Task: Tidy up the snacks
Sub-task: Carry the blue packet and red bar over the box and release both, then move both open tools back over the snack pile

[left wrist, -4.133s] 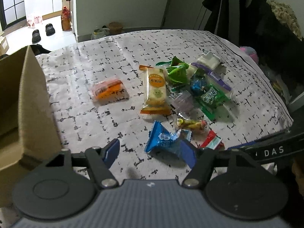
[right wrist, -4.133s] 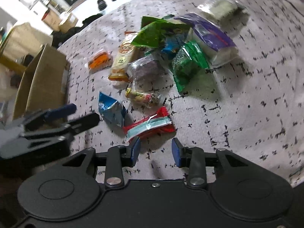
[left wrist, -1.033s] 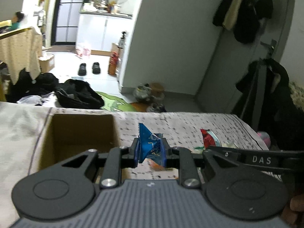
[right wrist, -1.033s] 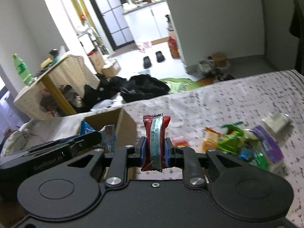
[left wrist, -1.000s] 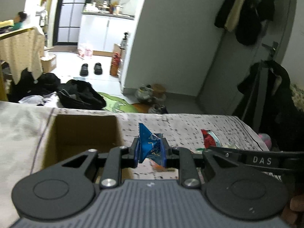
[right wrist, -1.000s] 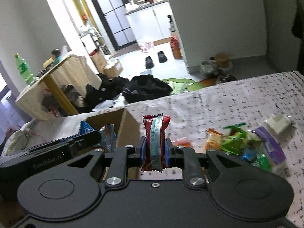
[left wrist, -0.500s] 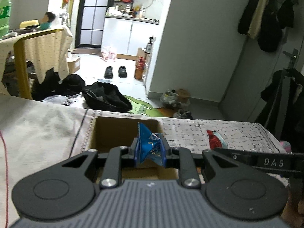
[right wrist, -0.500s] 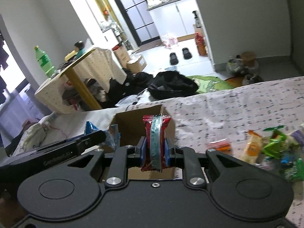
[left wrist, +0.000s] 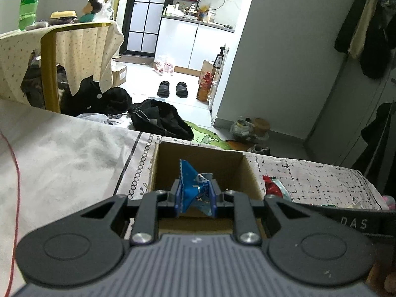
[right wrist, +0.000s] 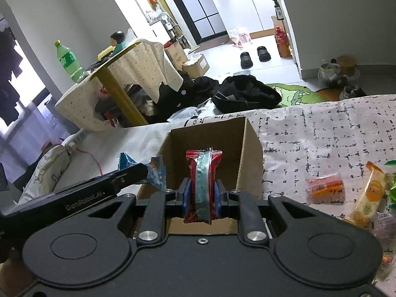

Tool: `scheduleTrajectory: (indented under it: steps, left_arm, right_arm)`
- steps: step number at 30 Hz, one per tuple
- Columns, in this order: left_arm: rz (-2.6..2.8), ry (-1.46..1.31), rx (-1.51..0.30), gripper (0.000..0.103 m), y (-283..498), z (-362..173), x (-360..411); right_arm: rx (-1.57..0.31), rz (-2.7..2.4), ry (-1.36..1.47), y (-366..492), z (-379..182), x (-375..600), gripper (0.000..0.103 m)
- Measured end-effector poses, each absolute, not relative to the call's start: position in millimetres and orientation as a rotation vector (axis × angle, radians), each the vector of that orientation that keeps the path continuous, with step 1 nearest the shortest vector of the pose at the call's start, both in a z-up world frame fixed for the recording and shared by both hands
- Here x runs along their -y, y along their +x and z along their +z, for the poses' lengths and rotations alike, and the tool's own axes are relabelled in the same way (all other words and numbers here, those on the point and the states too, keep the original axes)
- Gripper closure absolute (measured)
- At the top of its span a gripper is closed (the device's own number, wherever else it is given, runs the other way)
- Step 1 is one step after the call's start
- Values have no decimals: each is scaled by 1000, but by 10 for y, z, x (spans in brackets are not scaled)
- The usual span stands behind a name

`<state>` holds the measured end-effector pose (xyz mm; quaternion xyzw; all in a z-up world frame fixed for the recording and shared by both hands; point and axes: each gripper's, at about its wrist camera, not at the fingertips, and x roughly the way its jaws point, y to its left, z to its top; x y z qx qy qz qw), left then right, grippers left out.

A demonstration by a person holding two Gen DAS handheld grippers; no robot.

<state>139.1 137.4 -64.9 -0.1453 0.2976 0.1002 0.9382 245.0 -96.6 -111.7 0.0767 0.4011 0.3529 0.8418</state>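
The left gripper is clamped on a blue snack packet and the right gripper on a red snack packet, both held above the near edge of the open cardboard box, probably so each can drop inside. The other snacks lie on the patterned cloth to the right of the box, waiting for sorting.

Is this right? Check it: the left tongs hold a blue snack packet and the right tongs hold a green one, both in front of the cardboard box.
Not quite. The right tongs hold a red snack packet, not green, as the right wrist view shows. The left tongs do hold the blue snack packet, both in front of the cardboard box.
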Motion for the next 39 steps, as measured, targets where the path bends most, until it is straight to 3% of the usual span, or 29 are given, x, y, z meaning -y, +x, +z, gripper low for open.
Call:
scheduleTrajectory:
  steps: [16,18,20,24,27,29,33,39]
  left_arm:
    - [207,-289,-631,78,1406,-778,-1426]
    - [203,-295,-643,70,1419,-781,-1435]
    - [199,-314,-660,45,1428,-783,-1445]
    - [230,-282,-602,22,1347,-716,-1405]
    - [232,-290,-571,11,1285,-656,-1396]
    - [228,-310,-577,5,1276,-636,-1406]
    - [243,-319,-584,4,1252,-610,-1392]
    - [229,-324,-532,0,1190,-554,-1288]
  right_arm:
    - [-861,742,132,2475,-1217,809,83]
    - [-862,738,137,2493,-1211,813,83]
    - [-859,737,136,2507,-1204,805,83]
    - [-863,744,134,2513,-1195,797,83]
    - [-850,750,124,2497,-1177,808,73]
    - [-835,734,122,2485,-1146,853,61]
    - [-818,702,144,2472,-1095,1038,46]
    - [-782,655,181,2428,-1040,1437,10]
